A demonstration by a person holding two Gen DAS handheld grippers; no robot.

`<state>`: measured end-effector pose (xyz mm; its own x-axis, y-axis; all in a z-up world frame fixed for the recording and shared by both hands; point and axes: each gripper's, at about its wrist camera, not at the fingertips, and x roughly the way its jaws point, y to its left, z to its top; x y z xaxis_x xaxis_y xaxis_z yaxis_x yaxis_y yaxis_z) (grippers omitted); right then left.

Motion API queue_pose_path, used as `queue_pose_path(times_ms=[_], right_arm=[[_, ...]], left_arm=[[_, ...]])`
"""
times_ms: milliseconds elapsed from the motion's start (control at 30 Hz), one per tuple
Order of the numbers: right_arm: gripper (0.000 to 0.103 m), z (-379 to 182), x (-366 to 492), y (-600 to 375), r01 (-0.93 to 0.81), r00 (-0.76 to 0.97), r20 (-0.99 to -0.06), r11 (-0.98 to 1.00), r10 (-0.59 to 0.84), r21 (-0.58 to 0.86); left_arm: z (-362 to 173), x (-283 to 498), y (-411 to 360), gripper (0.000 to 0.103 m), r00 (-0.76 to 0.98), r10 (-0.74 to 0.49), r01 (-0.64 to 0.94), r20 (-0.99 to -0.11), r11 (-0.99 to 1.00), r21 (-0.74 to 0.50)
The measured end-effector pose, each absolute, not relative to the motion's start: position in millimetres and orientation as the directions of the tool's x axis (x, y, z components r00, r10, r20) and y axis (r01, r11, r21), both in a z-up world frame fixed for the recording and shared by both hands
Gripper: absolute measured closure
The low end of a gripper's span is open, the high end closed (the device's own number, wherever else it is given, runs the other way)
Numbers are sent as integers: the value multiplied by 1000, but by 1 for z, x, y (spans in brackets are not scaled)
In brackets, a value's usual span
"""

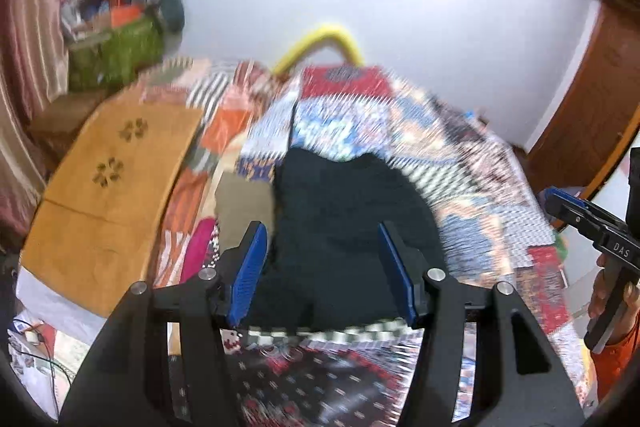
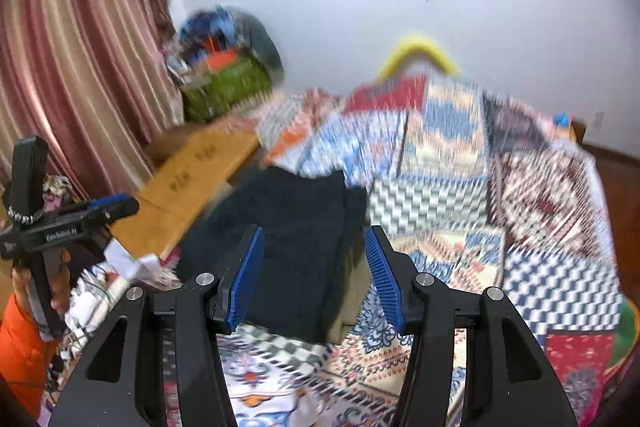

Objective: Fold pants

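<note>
Dark folded pants (image 1: pixel 340 207) lie on a patchwork bedspread (image 1: pixel 460 167), partly over a khaki garment (image 1: pixel 244 203). My left gripper (image 1: pixel 320 231) hovers above them, open, with nothing between its blue pads. In the right wrist view the same pants (image 2: pixel 288 219) lie as a neat dark rectangle with the khaki cloth (image 2: pixel 352 291) showing under their right edge. My right gripper (image 2: pixel 313 233) is also open and empty above them. Each gripper shows in the other's view: the right one (image 1: pixel 560 203) at the far right, the left one (image 2: pixel 116 205) at the far left. Both views are motion-blurred.
A wooden board (image 1: pixel 108 187) lies along the bed's left side. A green basket (image 1: pixel 116 55) heaped with clothes stands behind it by a striped curtain (image 2: pixel 60 67). A yellow curved thing (image 1: pixel 320 39) sits at the bed's far end. Hands with orange sleeves (image 2: pixel 24 327) hold the grippers.
</note>
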<state>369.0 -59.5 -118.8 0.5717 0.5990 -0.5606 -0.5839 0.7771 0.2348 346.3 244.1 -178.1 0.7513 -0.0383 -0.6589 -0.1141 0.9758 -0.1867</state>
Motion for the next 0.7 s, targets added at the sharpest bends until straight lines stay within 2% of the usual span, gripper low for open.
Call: queue_pose_path(times_ms=[133,367,600,667,700], right_arm=[[54,-68,318,-69,-620,620,-457,755,638,215],[54,-13,239,-85,-668,654,-300,716,694,200],[54,15,165,-99,-683,698,-169,718,695,131],[53,19,146,-101,-684,707,-145,721,692,107],[52,20,140,-101,-685,710,-138,722,691,98]], left_arm=[[-121,295,208,46,825,-16,-80,-565,986,-145],[-52,204,149,46,915,-7,-34,-404,995,-94],[-20,125,113,45,959,-9,-15,-283,996,-84],[-14,106,104,43,968,11,-27,-249,998,-60],[-12,97,101,38,973,19,-33,-231,998,-53]])
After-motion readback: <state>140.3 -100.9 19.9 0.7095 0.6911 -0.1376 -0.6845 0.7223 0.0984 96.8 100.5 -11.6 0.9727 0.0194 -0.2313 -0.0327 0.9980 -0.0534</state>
